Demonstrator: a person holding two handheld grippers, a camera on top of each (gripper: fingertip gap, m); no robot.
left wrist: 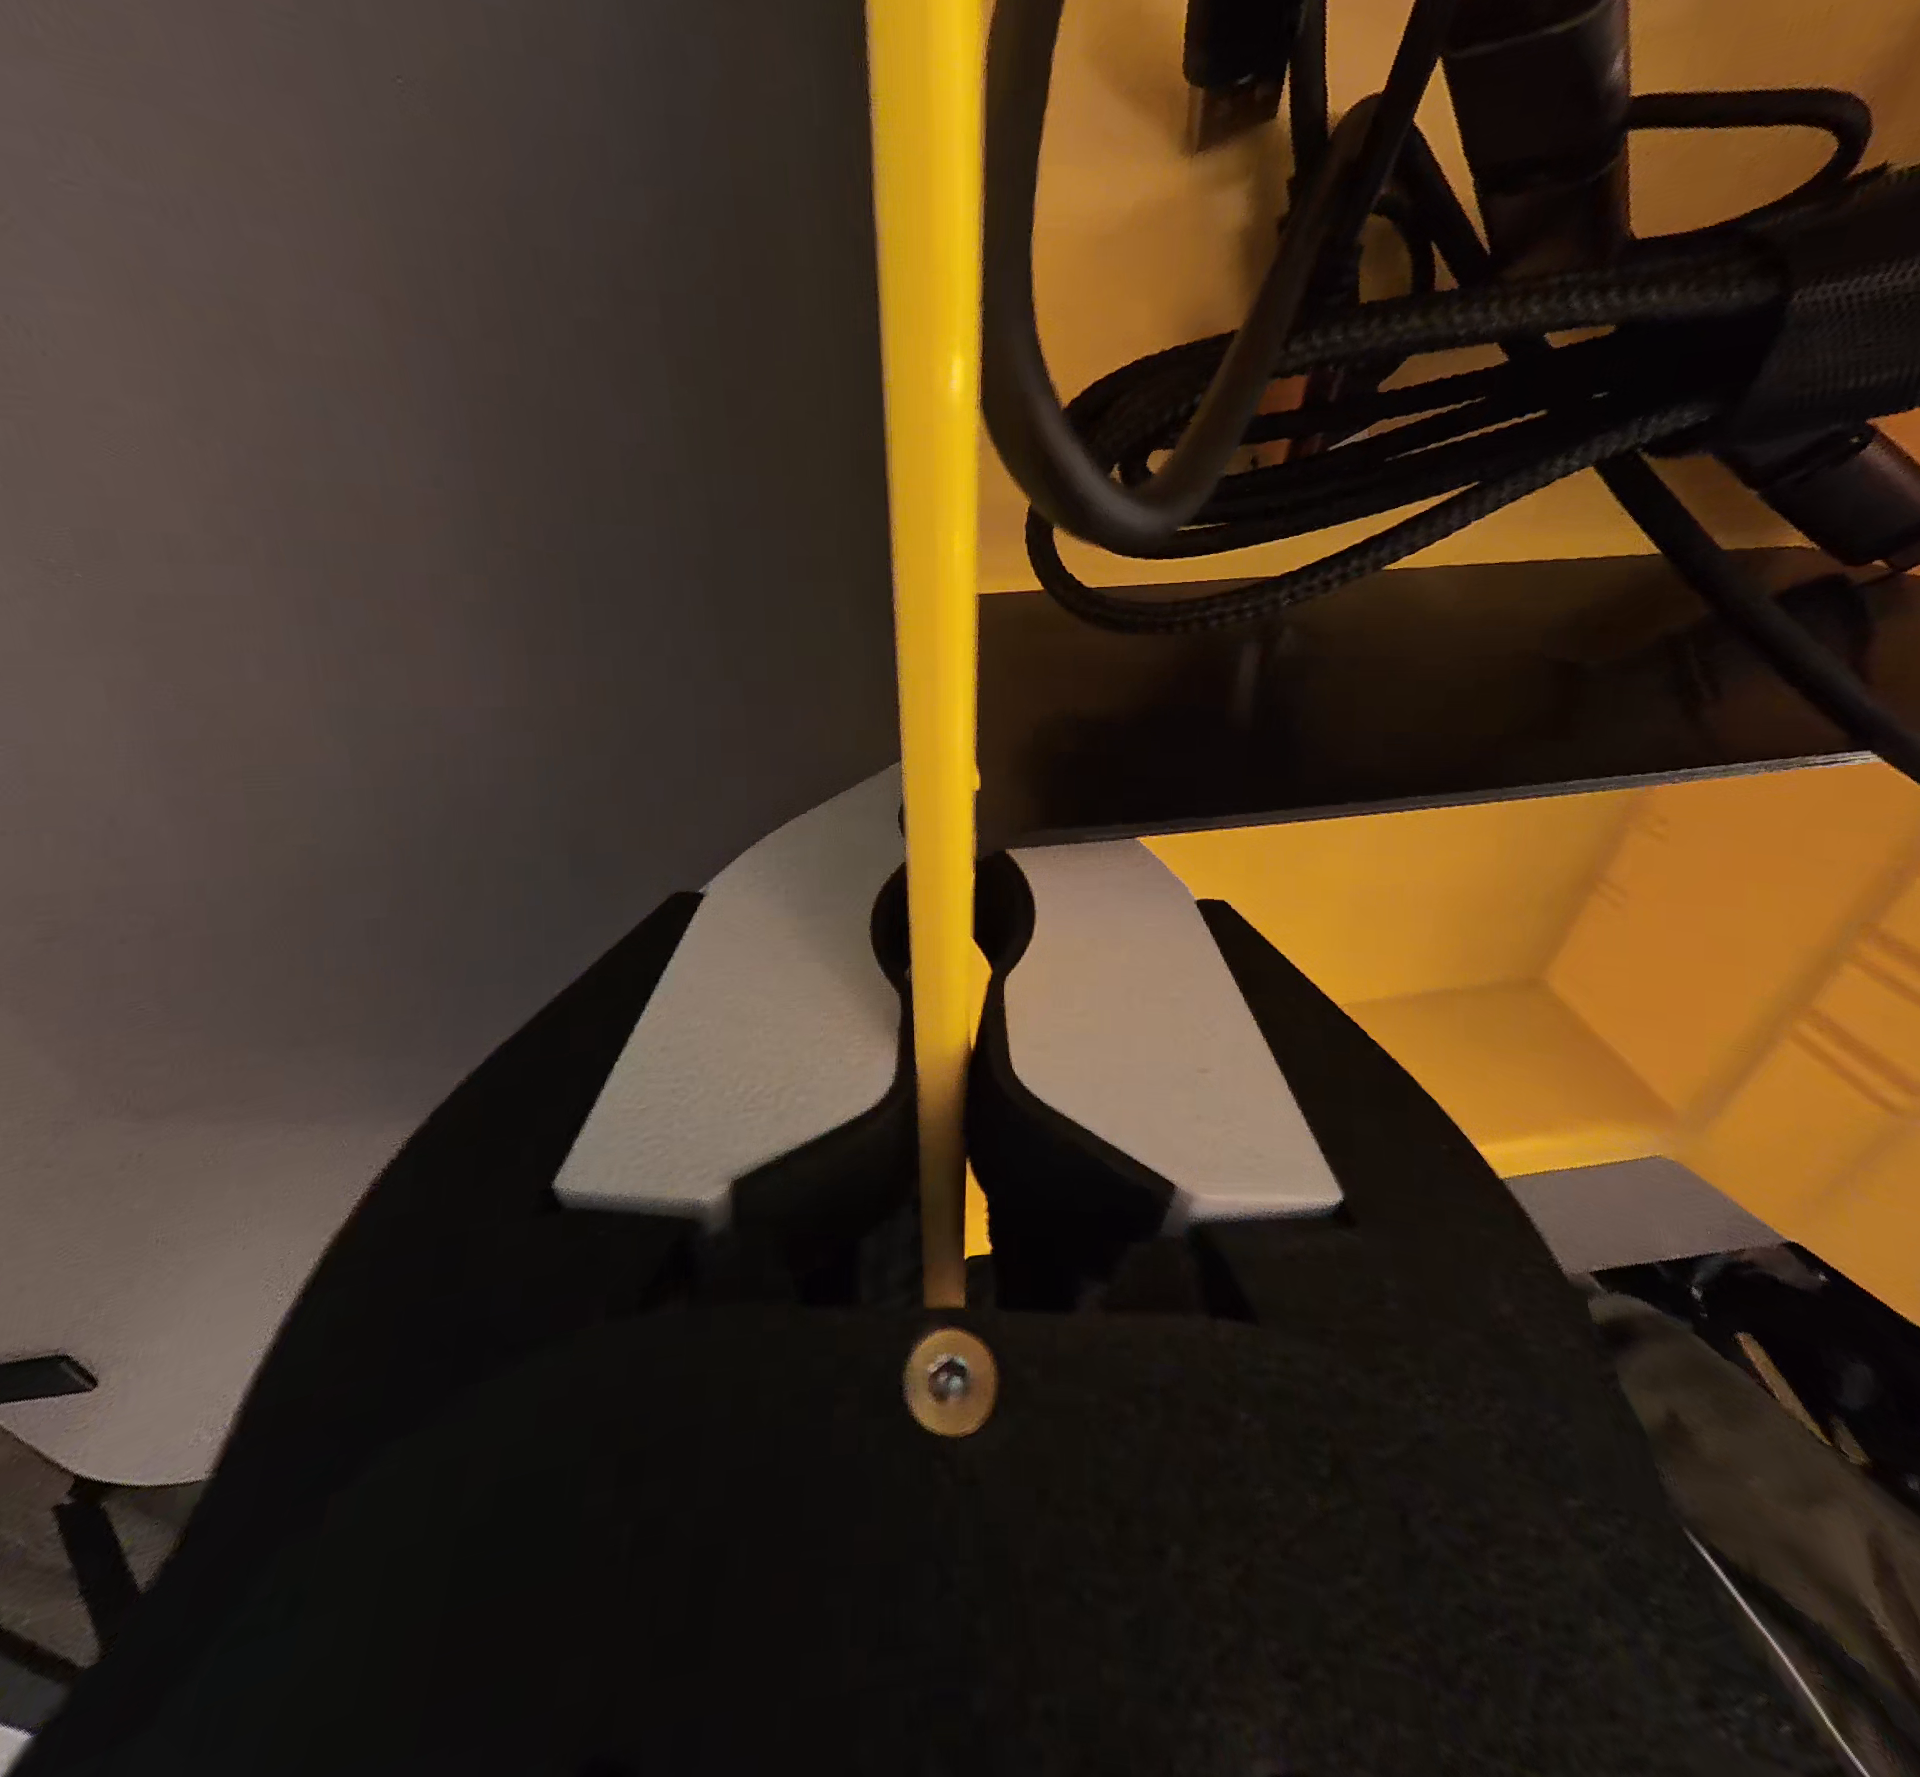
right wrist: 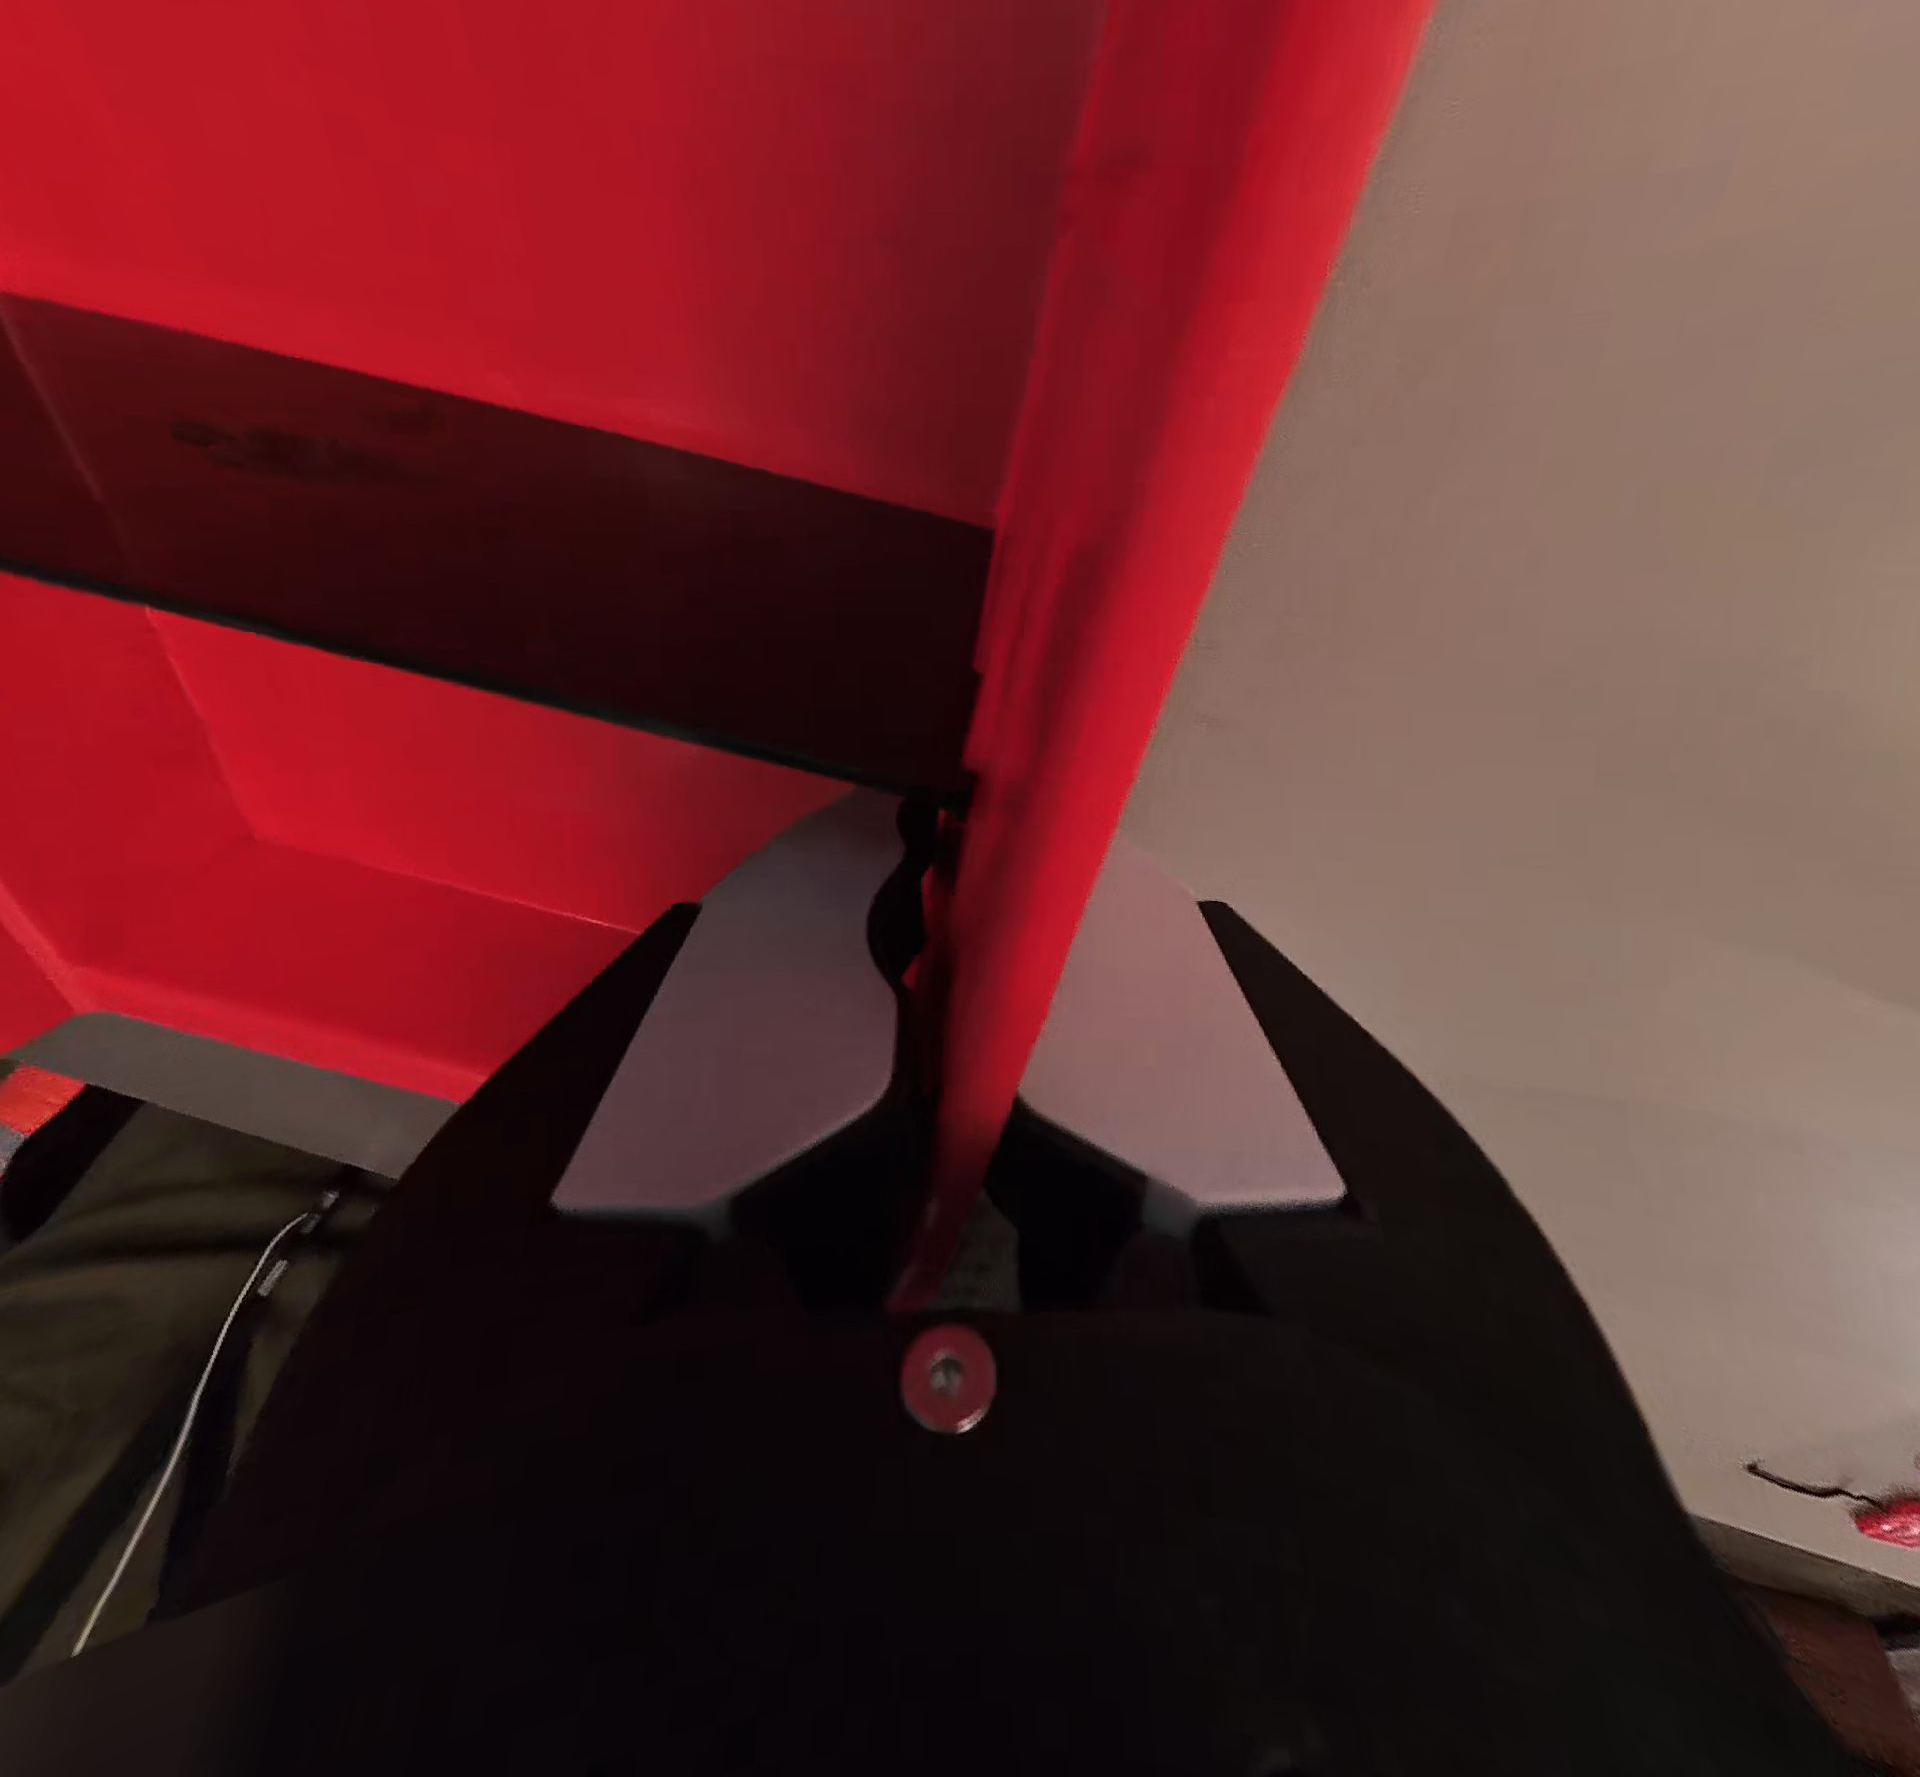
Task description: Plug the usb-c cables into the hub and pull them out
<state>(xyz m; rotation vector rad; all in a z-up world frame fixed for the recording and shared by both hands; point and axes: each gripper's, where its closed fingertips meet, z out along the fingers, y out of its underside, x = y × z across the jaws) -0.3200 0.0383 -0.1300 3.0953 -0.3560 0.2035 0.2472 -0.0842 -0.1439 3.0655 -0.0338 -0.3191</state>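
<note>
The left claw [left wrist: 940, 979] is clamped on the thin upright wall of a yellow plastic bin [left wrist: 925, 377]; the wall edge runs straight up btwn its two fingers. The right claw [right wrist: 961, 979] is likewise closed on the thin side wall of a red plastic bin [right wrist: 1049, 688], w/ that wall running up and slightly right. A dark flat divider [left wrist: 1403, 688] crosses the yellow bin; a similar dark divider [right wrist: 499, 564] crosses the red one.

The bundle of black braided usb-c cables [left wrist: 1403, 377] lies inside the yellow bin, beyond the divider, up and to the right of the left claw, i.e. on the far side of the wall it grips. The coil's long axis runs roughly left-right, rising toward the right; a metal-tipped black plug [left wrist: 1231, 65] hangs tip-down at far top, near the wall. No hub can be made out in either view.

Judgement: neither claw is free to pick. The left one is nearer the cables, so it would probably have to let go of the wall and reach over, right and far. The red bin's visible part shows no cables.
</note>
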